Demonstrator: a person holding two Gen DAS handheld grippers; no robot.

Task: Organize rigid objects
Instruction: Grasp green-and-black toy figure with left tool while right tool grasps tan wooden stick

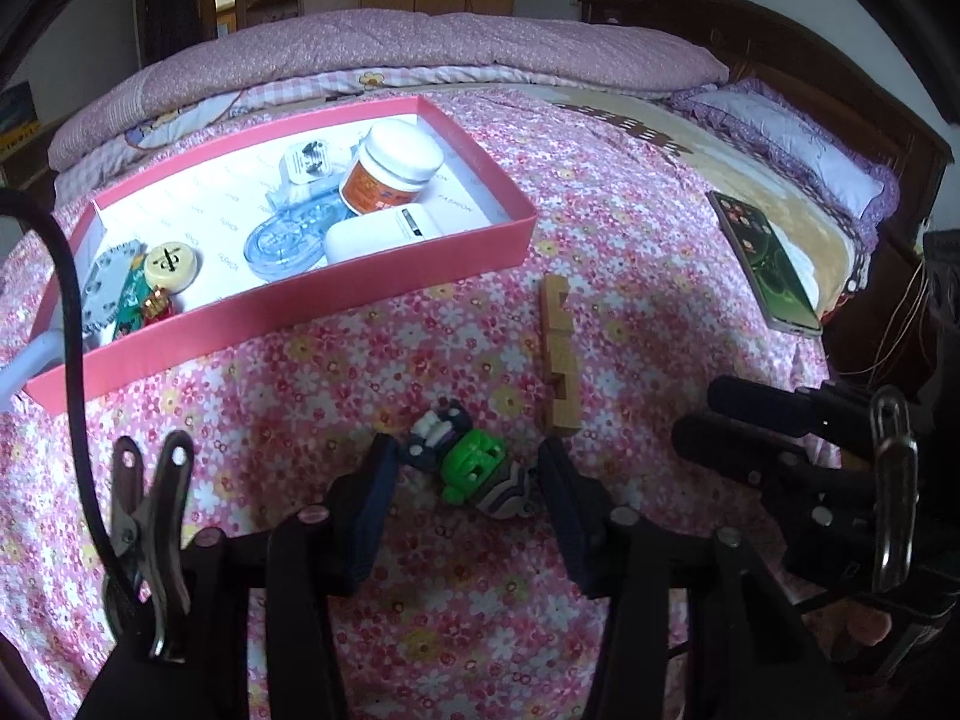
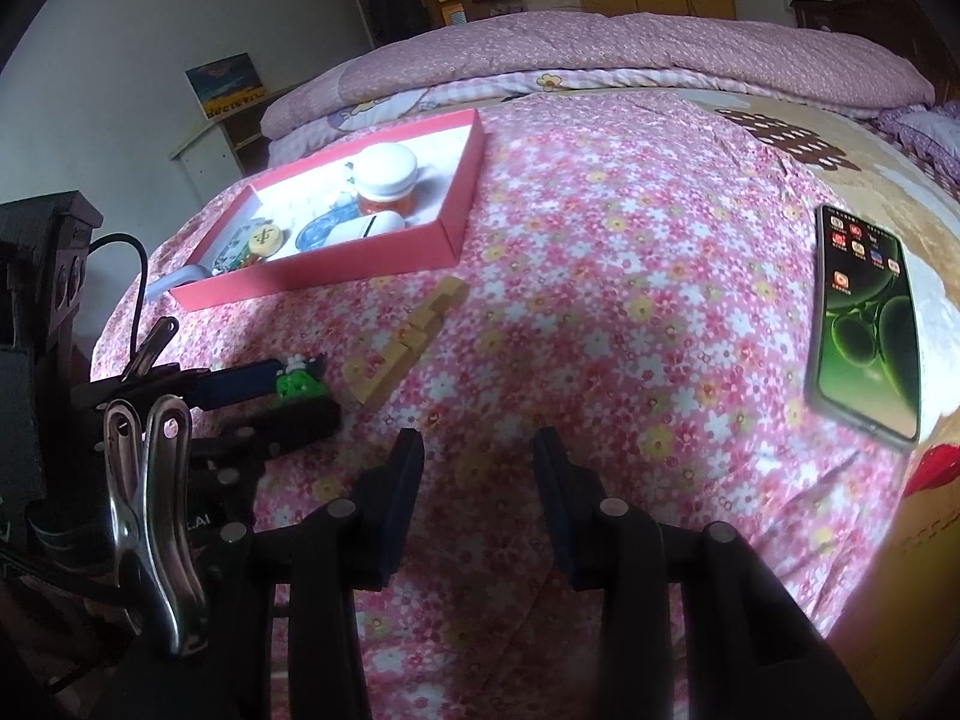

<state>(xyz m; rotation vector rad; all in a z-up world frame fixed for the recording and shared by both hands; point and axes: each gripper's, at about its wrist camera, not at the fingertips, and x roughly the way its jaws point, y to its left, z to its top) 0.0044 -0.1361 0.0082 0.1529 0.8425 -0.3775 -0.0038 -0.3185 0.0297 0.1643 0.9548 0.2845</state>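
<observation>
So my left gripper (image 1: pixel 468 468) is spread around the little green-and-black toy figure (image 1: pixel 474 465) on the floral bedspread (image 1: pixel 630 252), fingers just at its ends. My right gripper (image 2: pixel 477 450) is spread, holding nothing. One notched wooden block (image 1: pixel 558 354) lies beside it. The pink cardboard tray (image 1: pixel 300 300) holds one white-lidded orange jar (image 1: pixel 390 165), one white power bank (image 1: pixel 384 231), plus smaller bits.

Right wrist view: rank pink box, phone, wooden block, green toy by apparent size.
1. pink box
2. phone, though it lies nearer the camera than the box
3. wooden block
4. green toy, partly hidden between the left gripper fingers, so its true extent is unsure
</observation>
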